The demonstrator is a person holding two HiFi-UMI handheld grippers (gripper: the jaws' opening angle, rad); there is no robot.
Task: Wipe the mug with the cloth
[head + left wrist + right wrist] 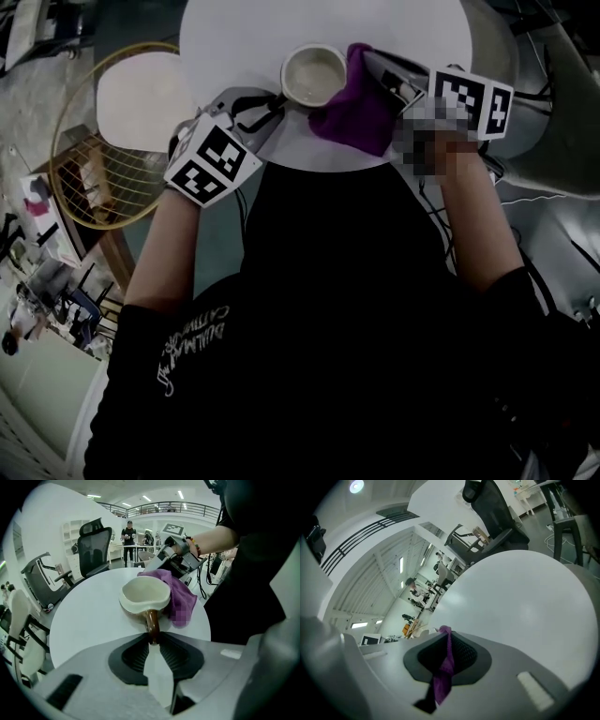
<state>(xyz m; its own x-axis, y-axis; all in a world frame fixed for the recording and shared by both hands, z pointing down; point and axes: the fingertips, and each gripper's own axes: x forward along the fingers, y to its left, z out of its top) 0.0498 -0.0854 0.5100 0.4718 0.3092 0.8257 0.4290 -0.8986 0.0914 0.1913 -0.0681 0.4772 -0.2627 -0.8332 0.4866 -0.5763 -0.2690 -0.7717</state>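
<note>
A cream mug (314, 75) with a brown handle (151, 623) stands near the front edge of the round white table (244, 42). My left gripper (153, 641) is shut on the handle, its dark pads pressed to either side of it. A purple cloth (356, 103) drapes against the mug's right side. It shows again in the left gripper view as the cloth (180, 595) behind the mug (144, 596). My right gripper (447, 656) is shut on a fold of the cloth (442, 677), and reaches in from the right (389, 80).
A round rattan chair with a white cushion (141, 103) stands left of the table. Black office chairs (93, 548) and people (129, 534) are far across the room. The person's dark torso (337, 309) is close against the table's front edge.
</note>
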